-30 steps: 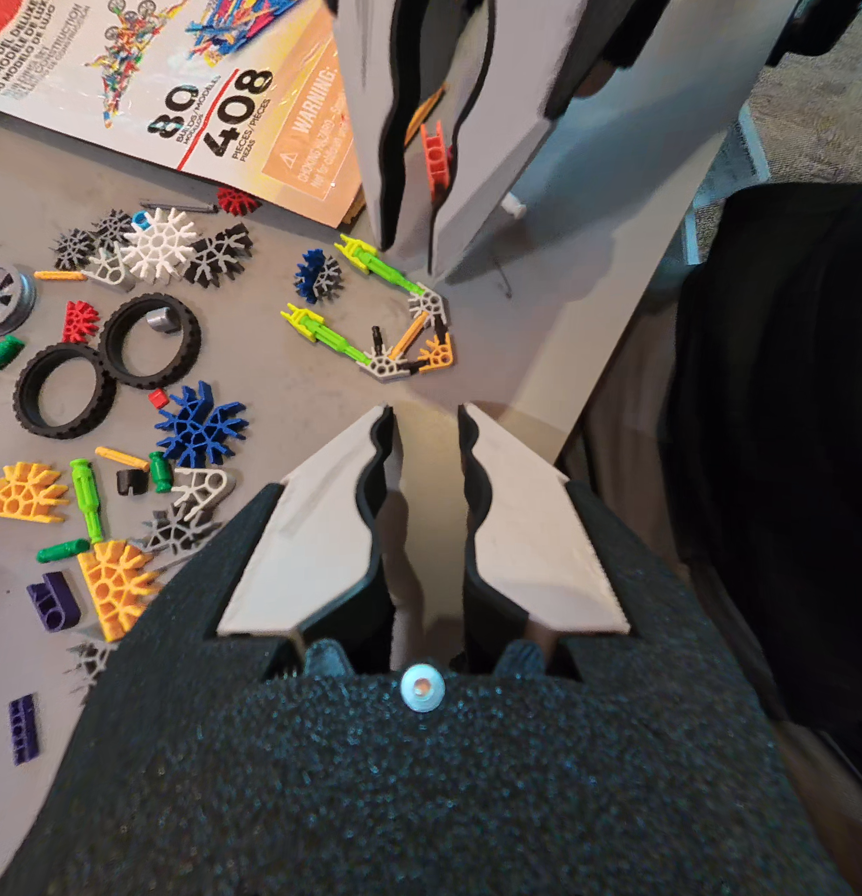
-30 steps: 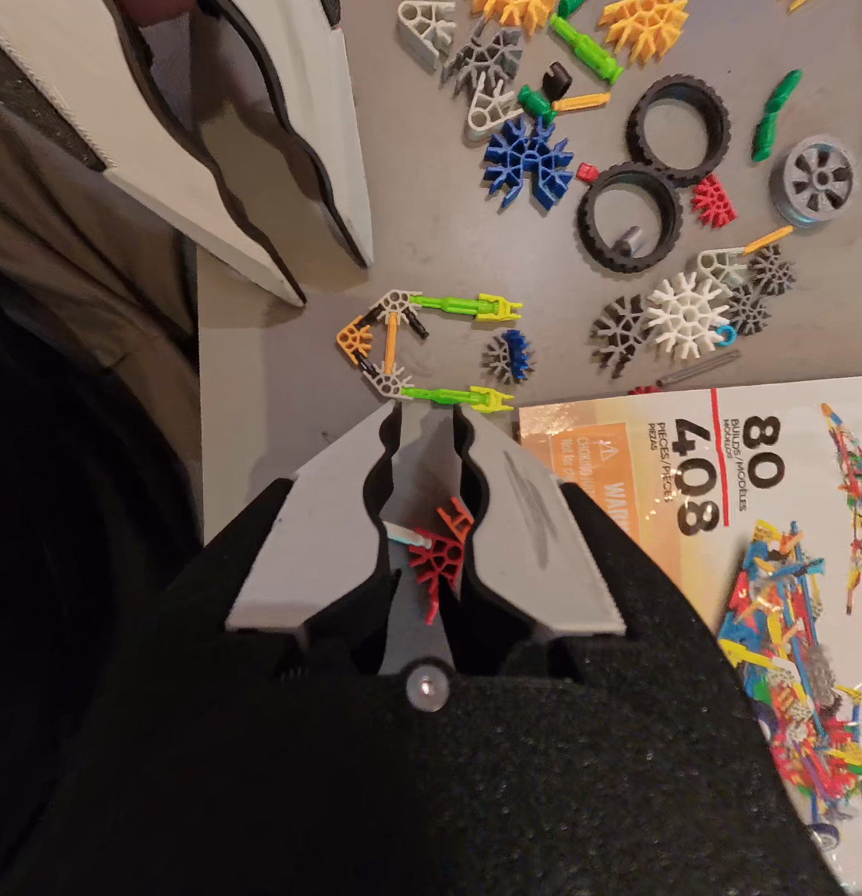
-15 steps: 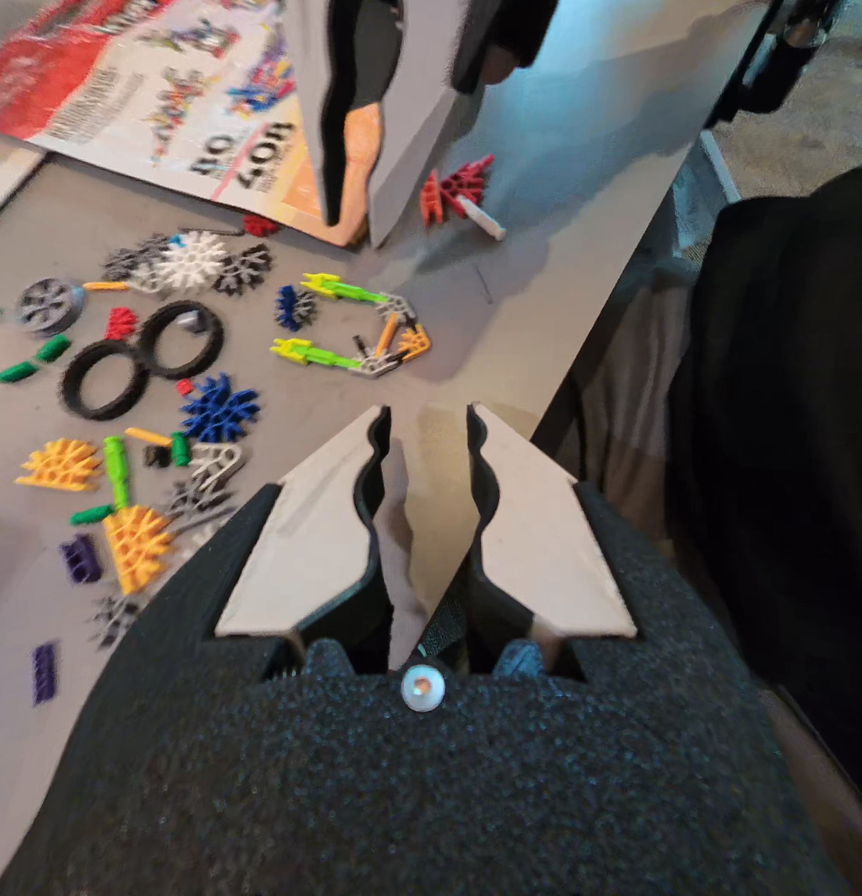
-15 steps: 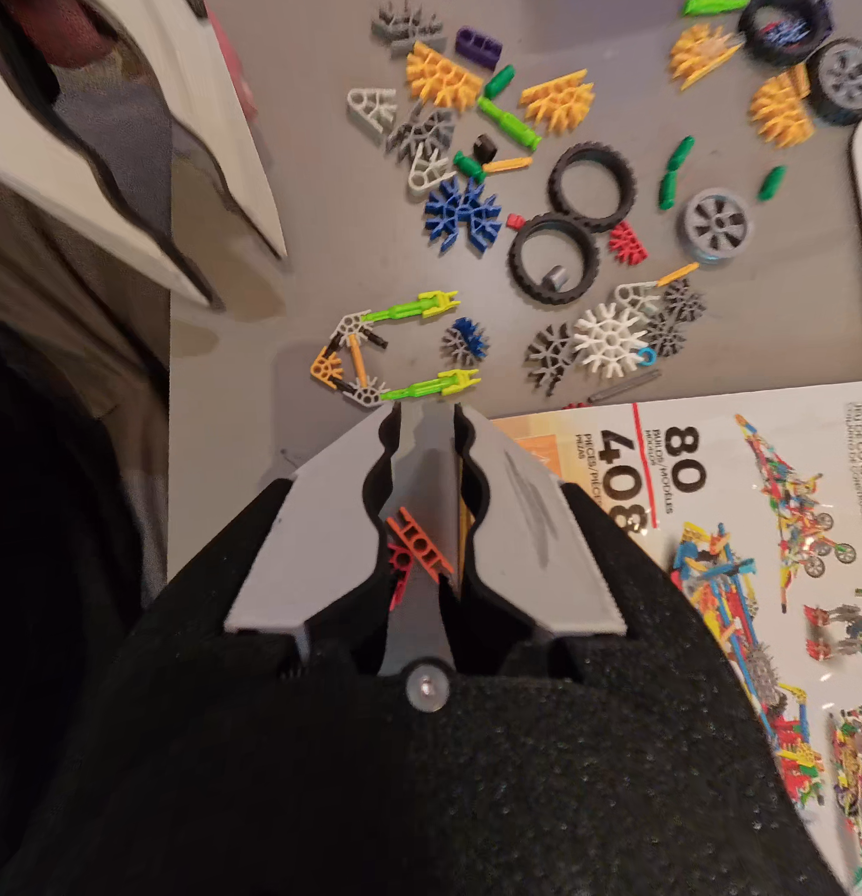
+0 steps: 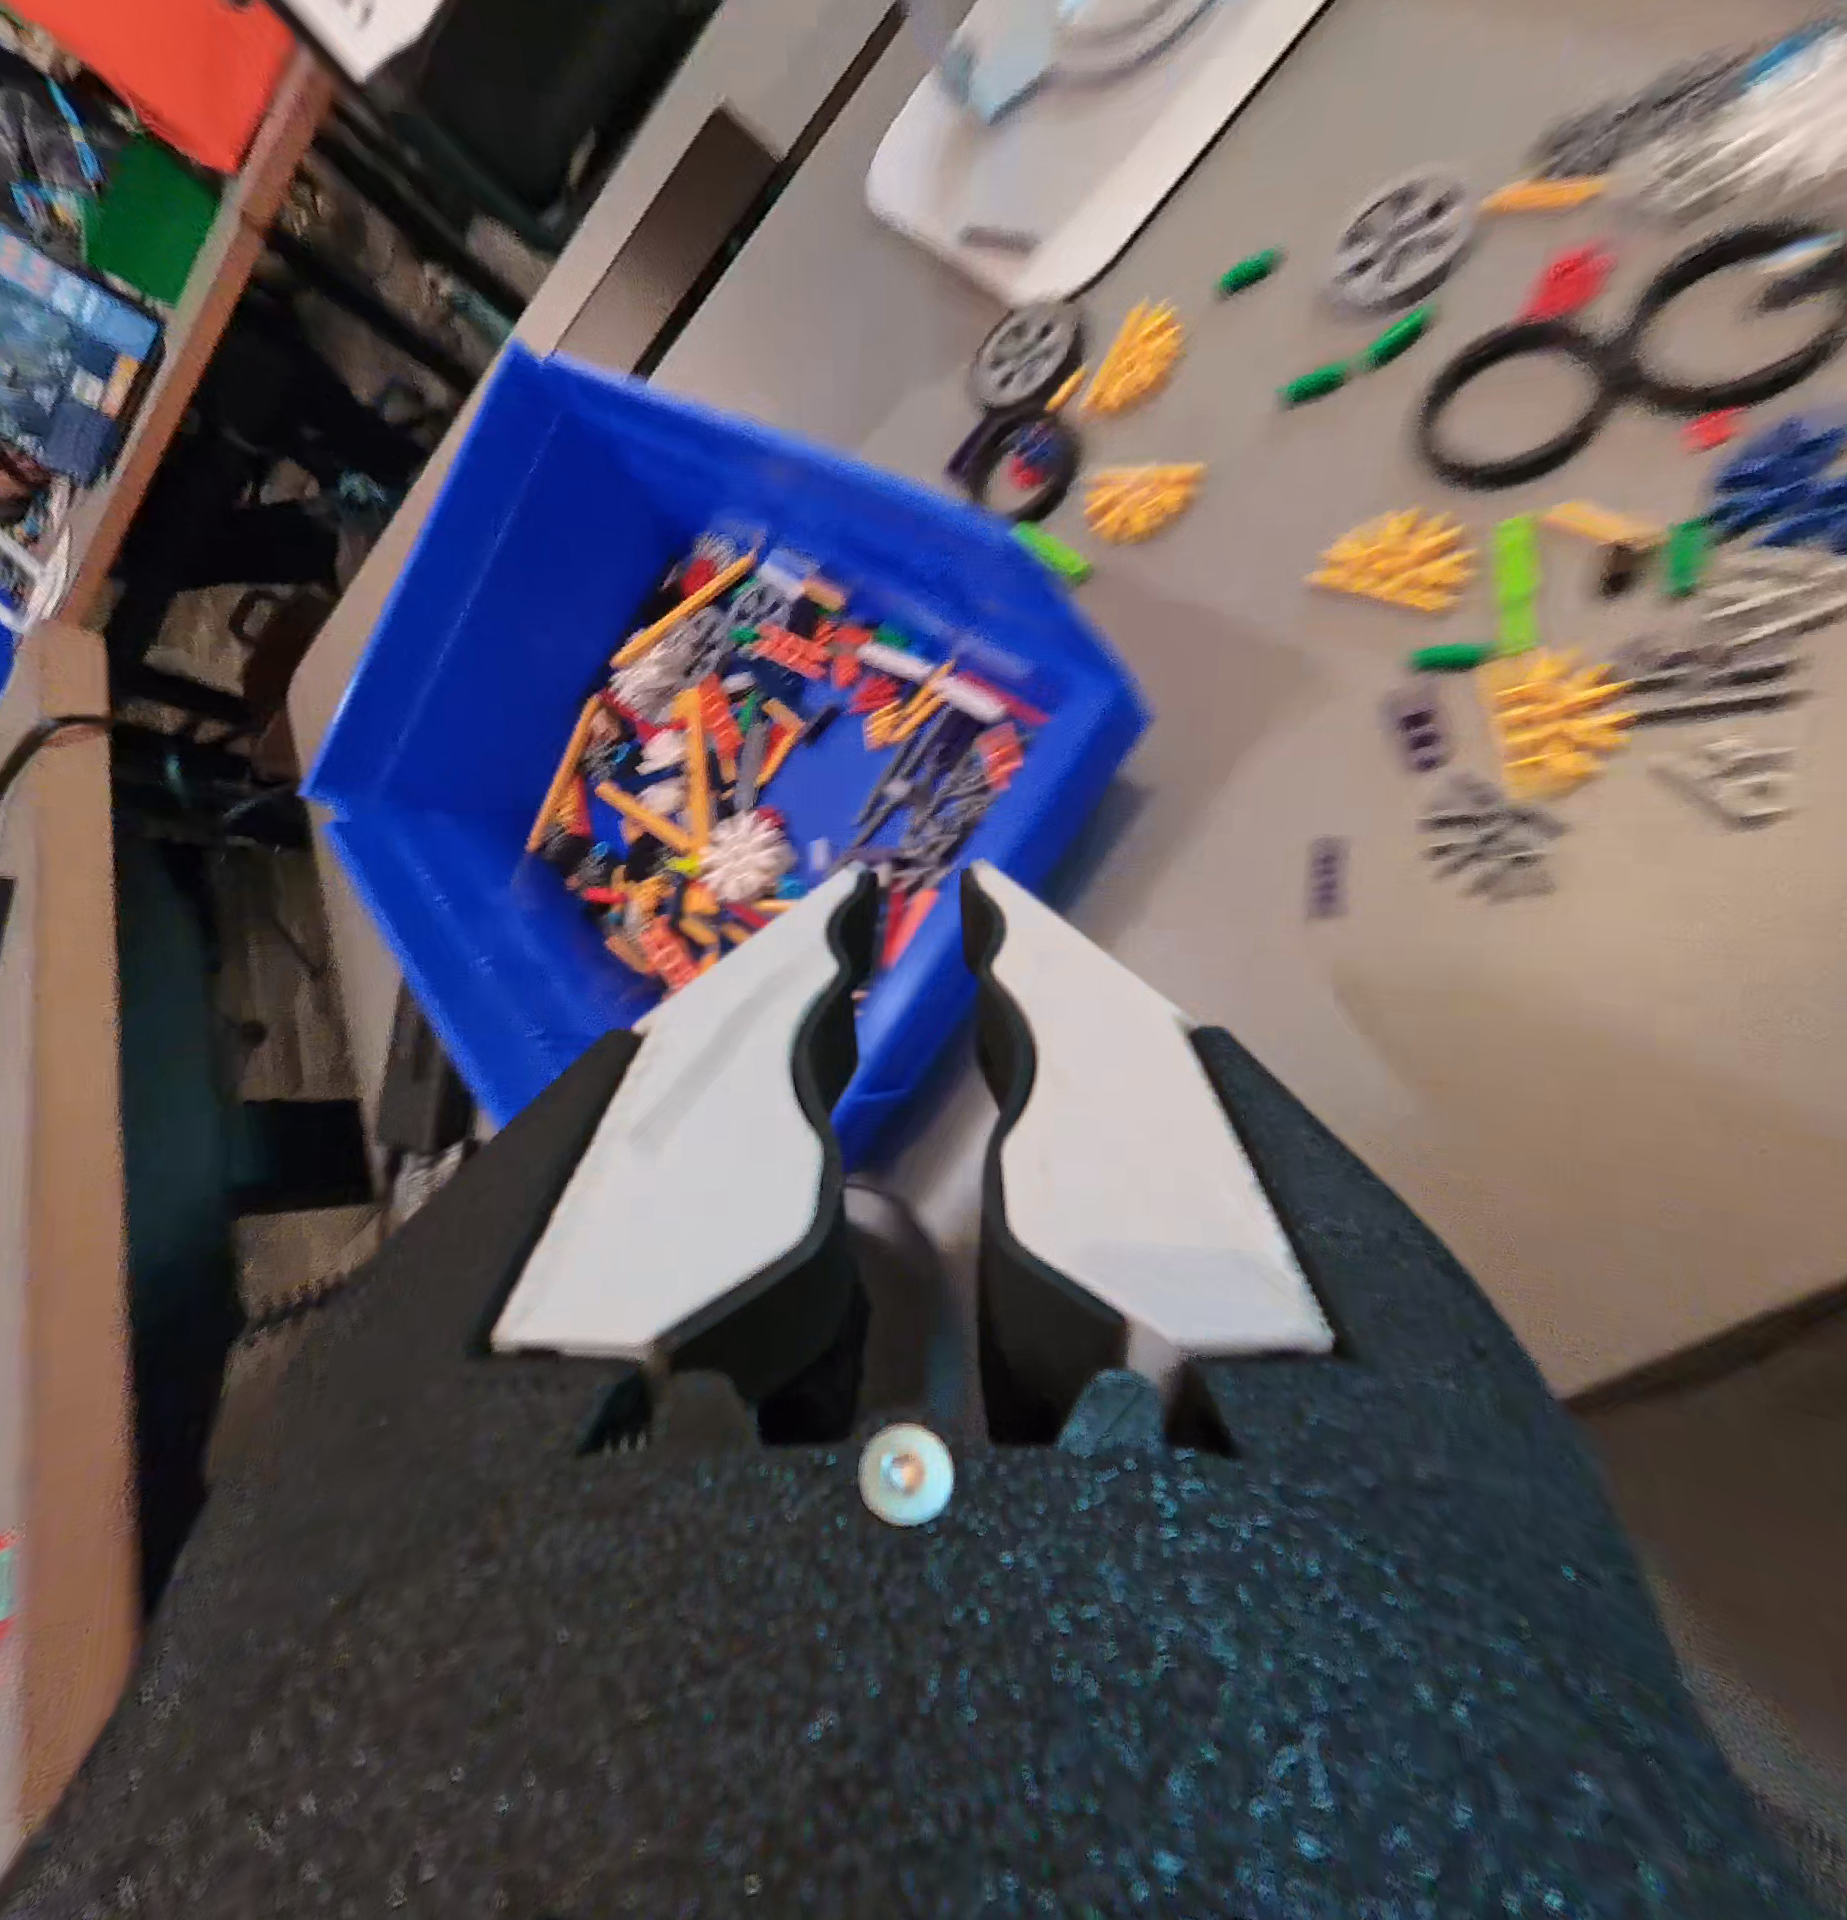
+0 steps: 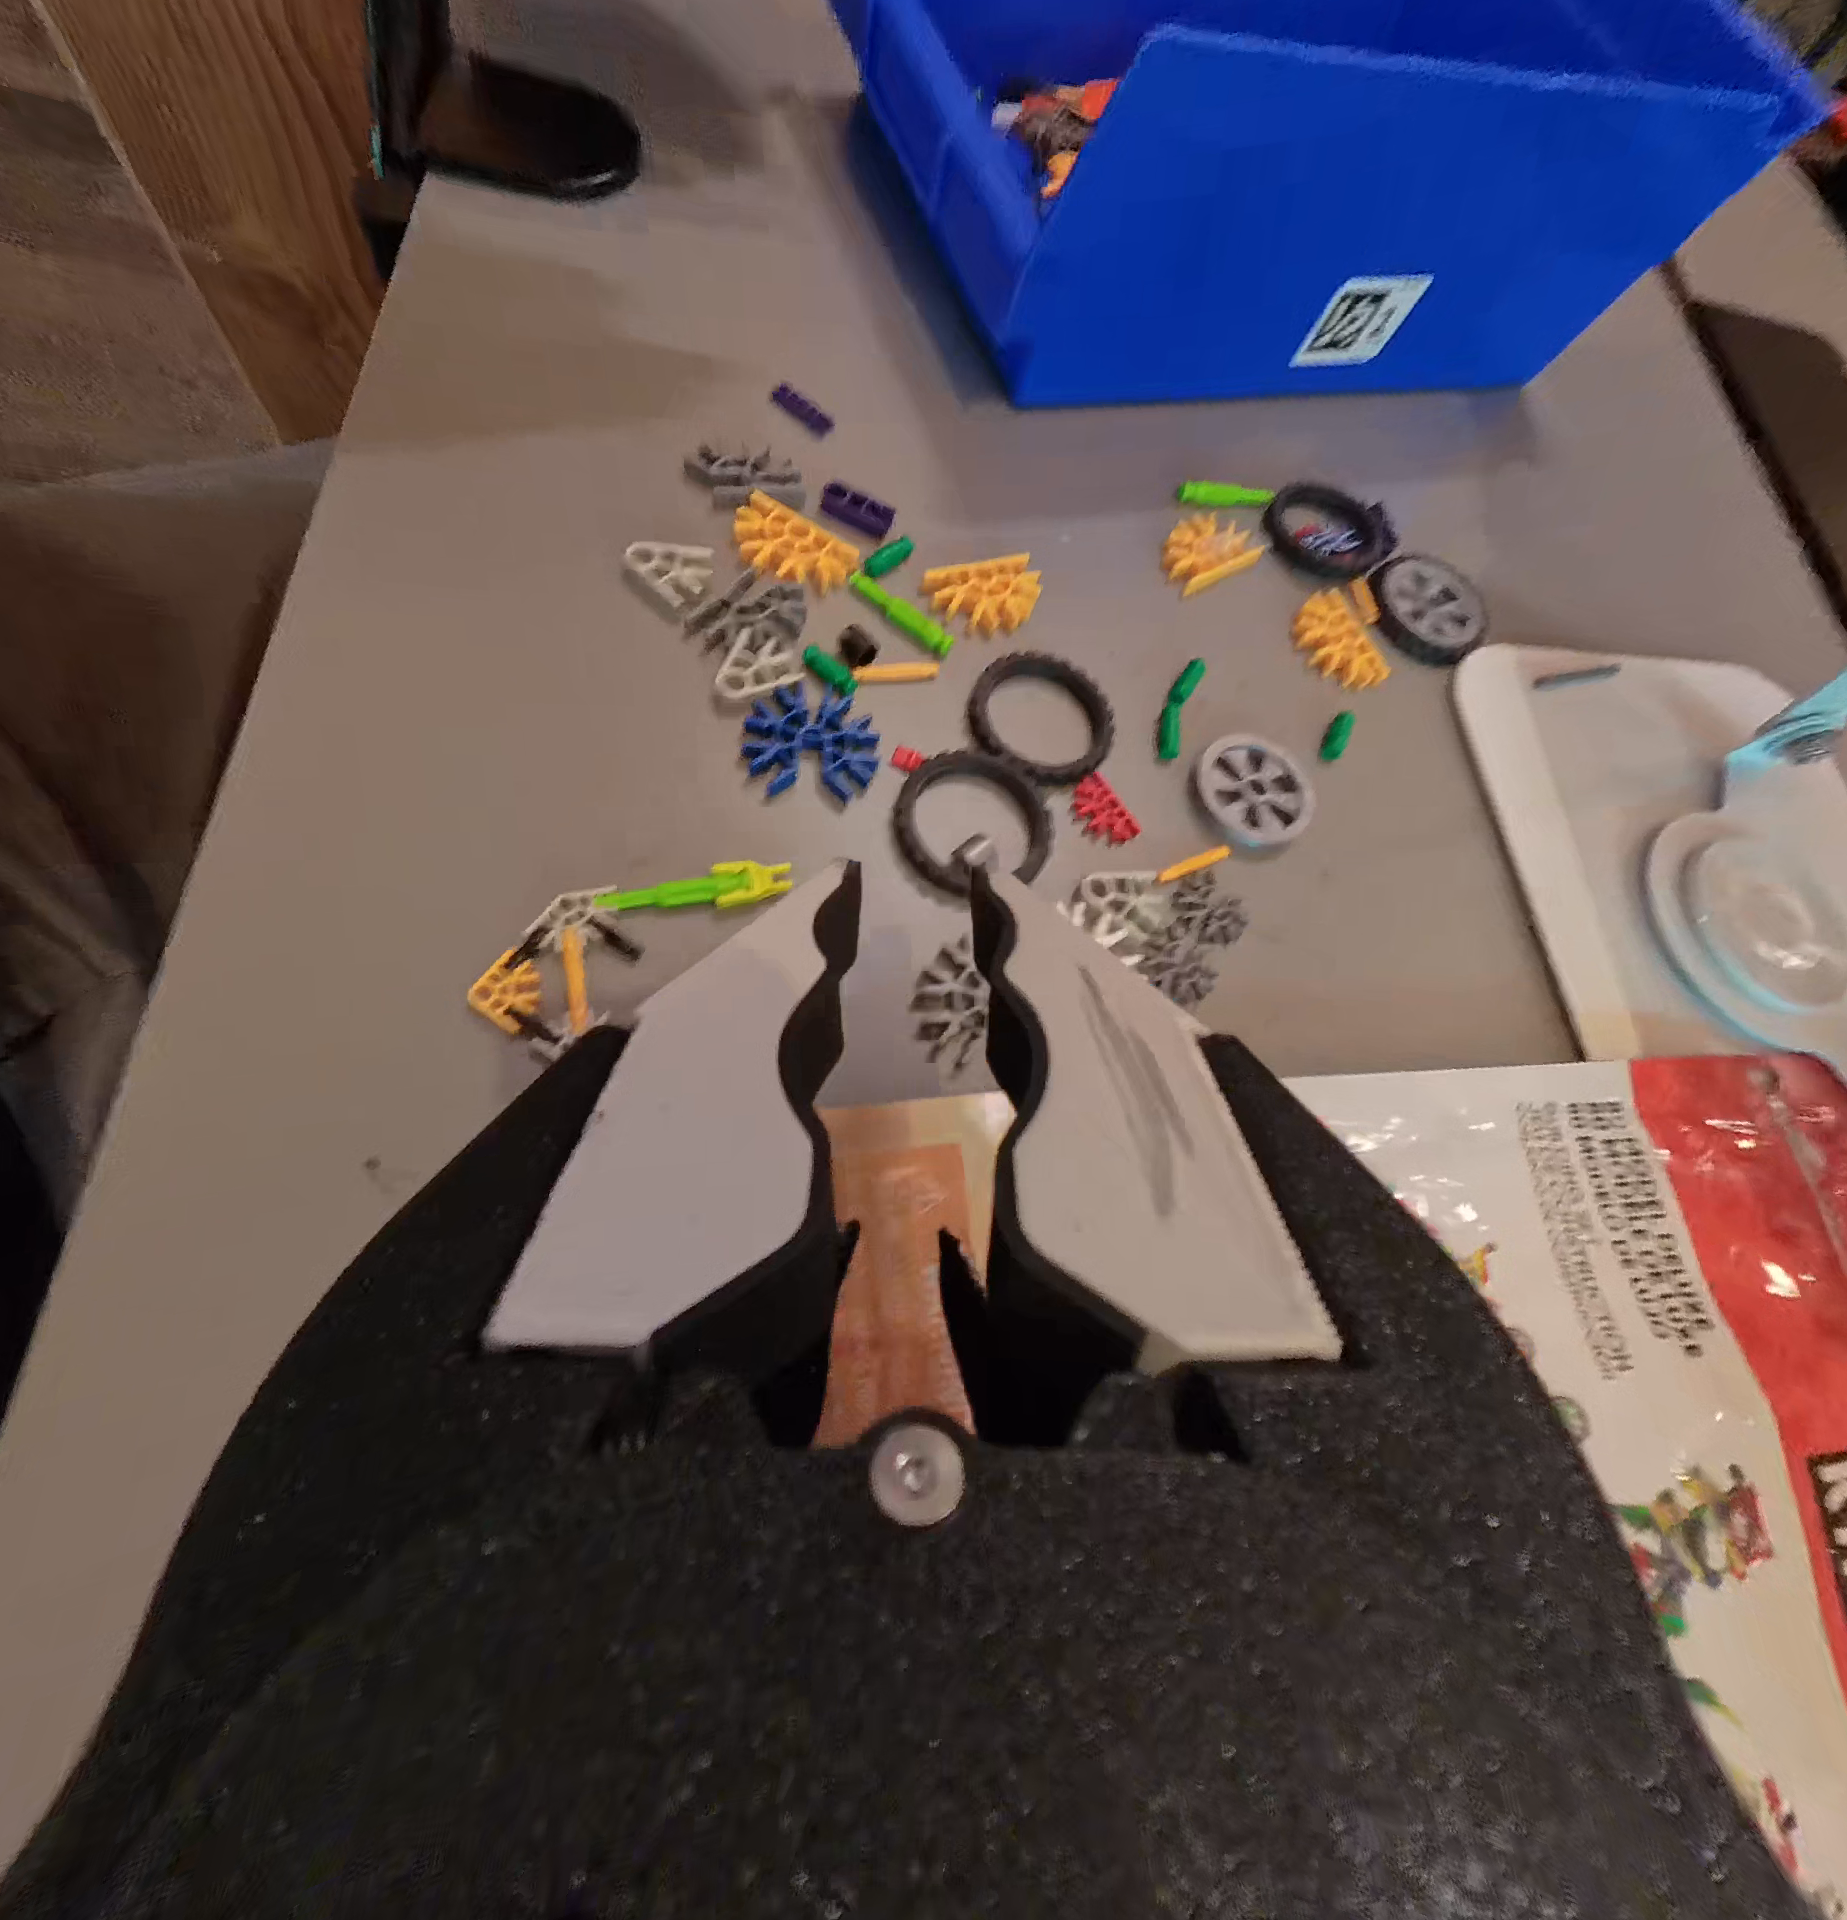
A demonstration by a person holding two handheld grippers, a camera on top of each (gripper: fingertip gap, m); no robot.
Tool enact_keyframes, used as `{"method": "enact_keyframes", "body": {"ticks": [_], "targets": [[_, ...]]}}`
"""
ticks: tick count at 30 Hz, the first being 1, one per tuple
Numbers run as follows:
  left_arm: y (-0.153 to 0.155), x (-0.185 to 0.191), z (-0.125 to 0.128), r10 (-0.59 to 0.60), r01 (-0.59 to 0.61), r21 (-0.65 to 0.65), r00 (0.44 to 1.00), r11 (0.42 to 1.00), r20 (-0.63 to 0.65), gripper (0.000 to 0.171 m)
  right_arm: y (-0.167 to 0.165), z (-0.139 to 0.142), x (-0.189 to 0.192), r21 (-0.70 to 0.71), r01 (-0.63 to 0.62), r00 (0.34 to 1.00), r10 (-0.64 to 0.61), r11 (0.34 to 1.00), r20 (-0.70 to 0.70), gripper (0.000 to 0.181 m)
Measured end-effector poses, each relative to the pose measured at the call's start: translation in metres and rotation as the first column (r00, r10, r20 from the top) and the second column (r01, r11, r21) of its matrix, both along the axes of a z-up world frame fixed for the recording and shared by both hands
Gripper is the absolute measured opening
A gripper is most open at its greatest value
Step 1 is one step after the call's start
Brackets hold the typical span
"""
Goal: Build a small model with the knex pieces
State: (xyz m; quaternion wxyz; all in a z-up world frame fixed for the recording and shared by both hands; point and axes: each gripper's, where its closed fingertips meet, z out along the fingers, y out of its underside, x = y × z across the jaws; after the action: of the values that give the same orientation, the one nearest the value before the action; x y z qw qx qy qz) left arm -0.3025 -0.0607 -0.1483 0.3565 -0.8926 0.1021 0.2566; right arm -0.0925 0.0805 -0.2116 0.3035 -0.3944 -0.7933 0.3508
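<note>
My left gripper (image 5: 914, 883) is open and empty. It hangs over the near wall of a blue bin (image 5: 451, 623) that holds many mixed construction-toy pieces; this view is blurred. My right gripper (image 6: 914, 873) is open and empty above the grey table (image 6: 431, 727), with an instruction booklet (image 6: 1521, 1247) under its base. A small assembly (image 6: 586, 956) of yellow-green rods, grey connectors and an orange connector lies just left of its left finger. Two black tyres (image 6: 1038, 717) lie just beyond its tips. The blue bin also shows in the right wrist view (image 6: 1314, 208), at the far end.
Loose connectors, rods and grey wheels (image 6: 1257, 795) are scattered over the table's middle. A white tray (image 6: 1521, 831) with a clear round dish sits at the right. The table edge (image 6: 275, 675) runs along the left, with a wooden cabinet (image 6: 223, 208) beyond. About 25 cm separates my left fingertips from my right.
The left gripper has swung away from the small assembly to the blue bin. The right gripper has tilted up toward the far end; the red connector no longer shows between its fingers.
</note>
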Motion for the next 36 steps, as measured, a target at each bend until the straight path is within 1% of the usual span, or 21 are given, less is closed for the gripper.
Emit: {"method": "enact_keyframes", "body": {"ticks": [2, 4, 6, 8, 9, 12, 13, 15, 18, 23, 25, 27, 29, 31, 32, 36], "targets": [[0.002, -0.034, -0.005, 0.006, -0.002, -0.108, 0.999, 0.994, 0.032, 0.011, 0.006, 0.005, -0.005, -0.003, 0.013, 0.999, -0.013, 1.000, -0.041, 0.020], [0.003, -0.061, -0.018, 0.005, 0.015, -0.222, 0.996, 0.975, 0.090, 0.008, 0.009, 0.010, -0.004, -0.005, 0.010, 0.997, -0.010, 1.000, -0.083, 0.019], [0.005, -0.084, -0.031, 0.007, 0.028, -0.313, 0.994, 0.949, 0.111, 0.005, 0.009, 0.014, 0.000, -0.004, -0.003, 0.994, 0.002, 1.000, -0.108, 0.018], [0.009, -0.096, -0.045, -0.014, 0.066, -0.385, 0.991, 0.921, 0.136, 0.001, 0.010, 0.015, 0.001, -0.020, -0.011, 0.992, 0.009, 1.000, -0.124, 0.017], [0.011, -0.097, -0.052, -0.056, 0.110, -0.424, 0.989, 0.899, 0.138, 0.000, 0.009, 0.014, 0.002, -0.035, -0.014, 0.993, 0.010, 0.999, -0.121, 0.017], [0.010, -0.103, -0.075, -0.106, 0.153, -0.559, 0.988, 0.815, 0.117, 0.001, 0.008, 0.010, 0.002, -0.025, -0.019, 0.993, 0.016, 1.000, -0.115, 0.017], [0.013, -0.101, -0.080, -0.122, 0.177, -0.571, 0.983, 0.801, 0.134, 0.001, 0.009, 0.009, 0.001, -0.020, -0.016, 0.993, 0.014, 1.000, -0.114, 0.017], [0.020, -0.102, -0.089, -0.126, 0.200, -0.572, 0.978, 0.796, 0.167, 0.000, 0.008, 0.007, 0.001, -0.025, -0.015, 0.994, 0.012, 1.000, -0.109, 0.017], [0.022, -0.108, -0.098, -0.138, 0.217, -0.602, 0.975, 0.769, 0.177, 0.000, 0.008, 0.008, 0.001, -0.029, -0.017, 0.993, 0.013, 0.999, -0.118, 0.017], [0.021, -0.106, -0.103, -0.167, 0.257, -0.649, 0.966, 0.716, 0.198, 0.000, 0.008, 0.004, 0.002, -0.033, -0.021, 0.994, 0.018, 0.999, -0.106, 0.017], [0.021, -0.104, -0.106, -0.180, 0.278, -0.674, 0.960, 0.685, 0.213, 0.000, 0.007, 0.004, 0.002, -0.032, -0.024, 0.994, 0.021, 0.999, -0.104, 0.017], [0.020, -0.107, -0.111, -0.189, 0.267, -0.713, 0.964, 0.648, 0.189, 0.000, 0.005, 0.003, 0.002, -0.026, -0.029, 0.995, 0.026, 0.999, -0.101, 0.017], [0.018, -0.104, -0.116, -0.206, 0.284, -0.742, 0.958, 0.608, 0.198, 0.000, 0.005, 0.002, 0.003, -0.022, -0.030, 0.995, 0.028, 0.999, -0.099, 0.017], [0.020, -0.109, -0.117, -0.221, 0.265, -0.762, 0.962, 0.592, 0.162, 0.000, 0.004, 0.003, 0.004, -0.020, -0.035, 0.994, 0.033, 0.999, -0.100, 0.017], [0.019, -0.108, -0.117, -0.226, 0.271, -0.766, 0.960, 0.583, 0.168, 0.000, 0.003, 0.003, 0.004, -0.021, -0.039, 0.994, 0.037, 0.999, -0.102, 0.017], [0.020, -0.104, -0.118, -0.198, 0.297, -0.750, 0.955, 0.591, 0.223, 0.002, -0.001, 0.005, 0.006, -0.014, -0.057, 0.993, 0.055, 0.998, -0.105, 0.017]]}}
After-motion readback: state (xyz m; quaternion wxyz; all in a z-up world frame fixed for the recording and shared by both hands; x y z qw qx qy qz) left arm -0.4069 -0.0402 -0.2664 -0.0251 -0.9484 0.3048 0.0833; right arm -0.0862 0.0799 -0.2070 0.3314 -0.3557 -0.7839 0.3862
